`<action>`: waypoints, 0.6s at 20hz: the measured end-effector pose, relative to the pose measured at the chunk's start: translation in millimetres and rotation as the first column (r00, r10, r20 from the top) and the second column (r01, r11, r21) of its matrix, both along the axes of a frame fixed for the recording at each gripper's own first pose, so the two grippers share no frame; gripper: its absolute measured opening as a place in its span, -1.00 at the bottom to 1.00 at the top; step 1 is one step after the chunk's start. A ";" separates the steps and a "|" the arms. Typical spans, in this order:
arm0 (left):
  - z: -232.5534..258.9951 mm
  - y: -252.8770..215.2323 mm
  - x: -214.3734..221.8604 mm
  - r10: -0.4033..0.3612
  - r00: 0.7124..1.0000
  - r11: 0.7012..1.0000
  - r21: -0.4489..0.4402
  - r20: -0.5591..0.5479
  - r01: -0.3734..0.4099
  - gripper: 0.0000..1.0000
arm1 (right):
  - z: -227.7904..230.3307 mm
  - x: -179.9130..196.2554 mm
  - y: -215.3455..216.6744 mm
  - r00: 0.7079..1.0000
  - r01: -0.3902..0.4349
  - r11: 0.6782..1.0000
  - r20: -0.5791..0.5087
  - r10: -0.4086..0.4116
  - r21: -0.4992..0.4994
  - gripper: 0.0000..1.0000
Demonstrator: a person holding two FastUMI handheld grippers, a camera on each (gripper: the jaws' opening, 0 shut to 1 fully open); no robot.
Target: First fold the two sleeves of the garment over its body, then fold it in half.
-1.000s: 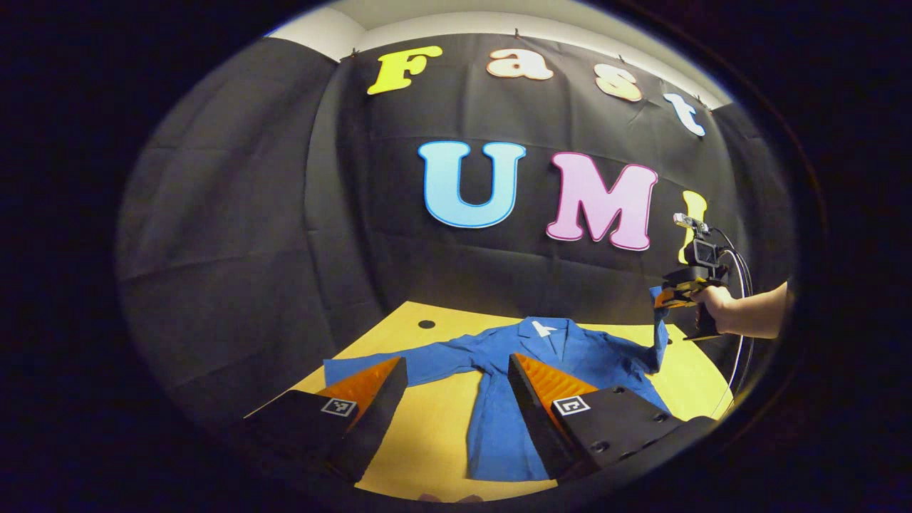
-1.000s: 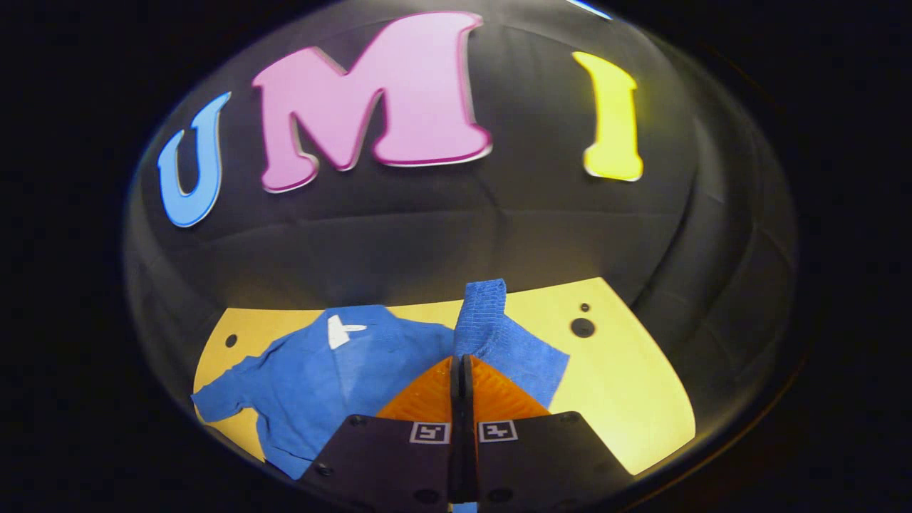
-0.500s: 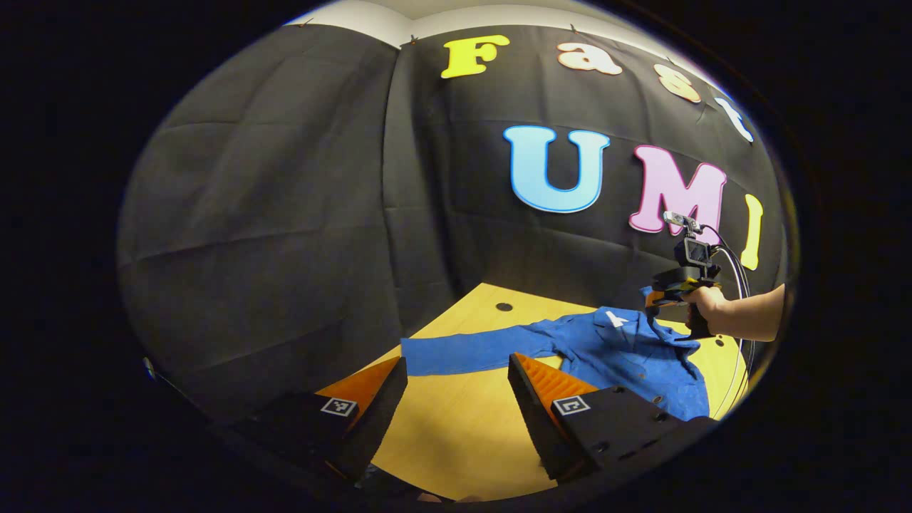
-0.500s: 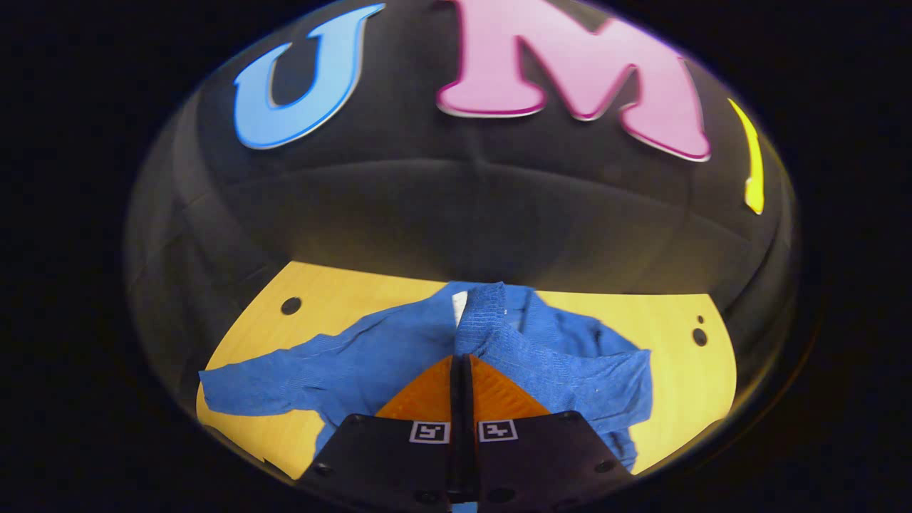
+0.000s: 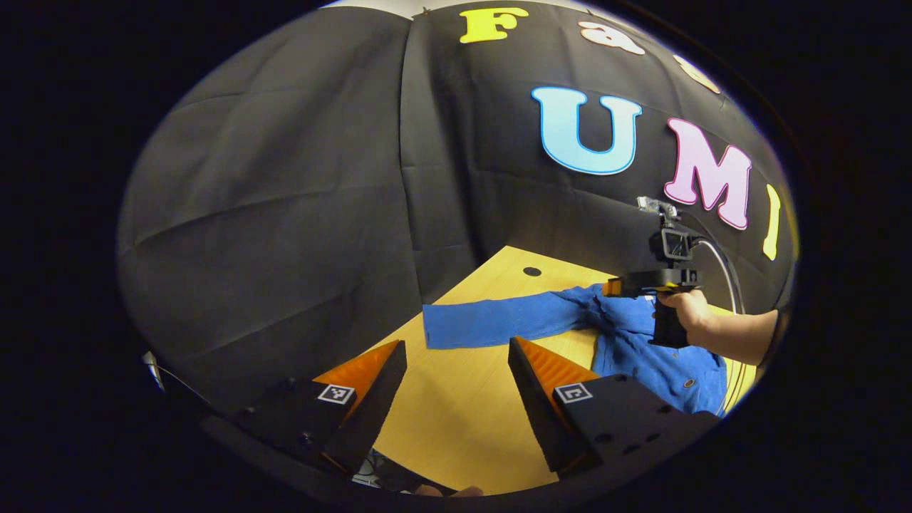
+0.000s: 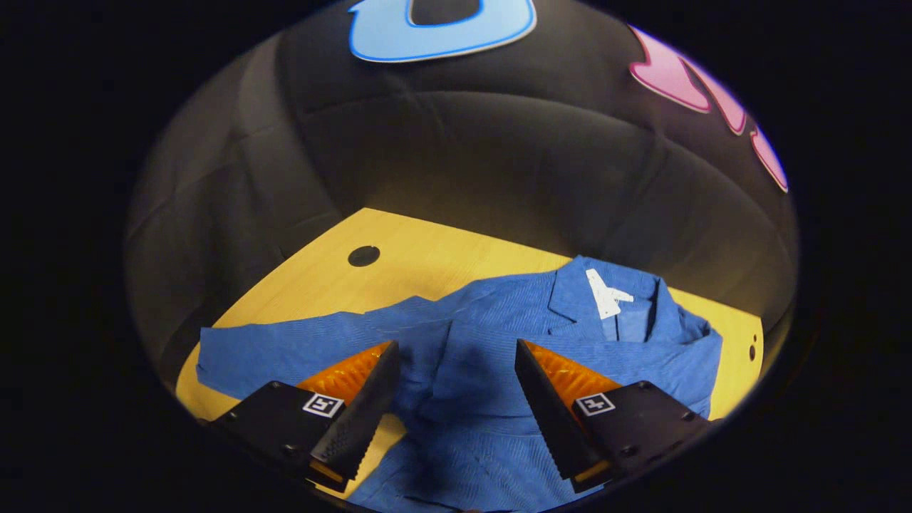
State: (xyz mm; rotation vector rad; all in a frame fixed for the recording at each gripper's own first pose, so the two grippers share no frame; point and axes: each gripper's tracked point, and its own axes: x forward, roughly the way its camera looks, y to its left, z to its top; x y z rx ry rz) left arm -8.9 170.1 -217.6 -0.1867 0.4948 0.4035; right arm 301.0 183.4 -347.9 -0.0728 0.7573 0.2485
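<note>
booth: black cloth wall behind, yellow wooden bench (image 5: 456, 427) with dark round holes near the far edge

left gripper view
- left tool (image 5: 456, 356): fingers spread wide, nothing between them, above bare bench
- garment (image 5: 641, 356): blue jacket lying on bench, right of and beyond the left tool
- left sleeve (image 5: 491, 324): stretched out flat toward the wall, cuff end just beyond the tool's tips
- right tool (image 5: 620, 286): farther off, over the jacket's upper part, held by a hand (image 5: 684, 308) with bare forearm; cable loops from its back; finger state cannot tell from here

right gripper view
- bench (image 6: 427, 253): one hole at far left, small holes at right edge
- right tool (image 6: 456, 360): released, fingers apart, empty, above the jacket body
- garment (image 6: 463, 385): collar away from camera, white tag (image 6: 604, 292) inside collar
- left sleeve (image 6: 285, 349): still extended flat to the left
- right sleeve (image 6: 670, 356): lies folded over the body on the right side, bunched at the shoulder
</note>
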 end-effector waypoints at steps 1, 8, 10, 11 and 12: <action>-6.3 2.8 13.8 0.000 1.000 1.000 0.003 0.001 0.000 0.68 | 10.6 -2.1 1.4 0.999 -0.020 1.000 0.038 0.020 0.013 1.00; -94.6 49.7 105.3 0.015 0.993 0.999 -0.043 -0.116 -0.021 0.70 | 101.0 -35.7 -15.1 0.951 -0.133 0.991 0.284 0.119 0.029 1.00; -117.0 66.1 125.1 0.034 0.988 0.998 -0.054 -0.150 -0.042 0.70 | 118.9 -53.2 -21.7 0.933 -0.157 0.987 0.333 0.134 0.043 1.00; -125.4 76.2 132.5 0.042 0.986 0.998 -0.046 -0.164 -0.050 0.70 | 125.3 -61.1 -26.6 0.924 -0.165 0.985 0.357 0.136 0.049 1.00; -134.1 81.2 141.4 0.045 0.983 0.998 -0.037 -0.179 -0.052 0.70 | 129.1 -69.6 -31.3 0.917 -0.172 0.983 0.375 0.139 0.058 1.00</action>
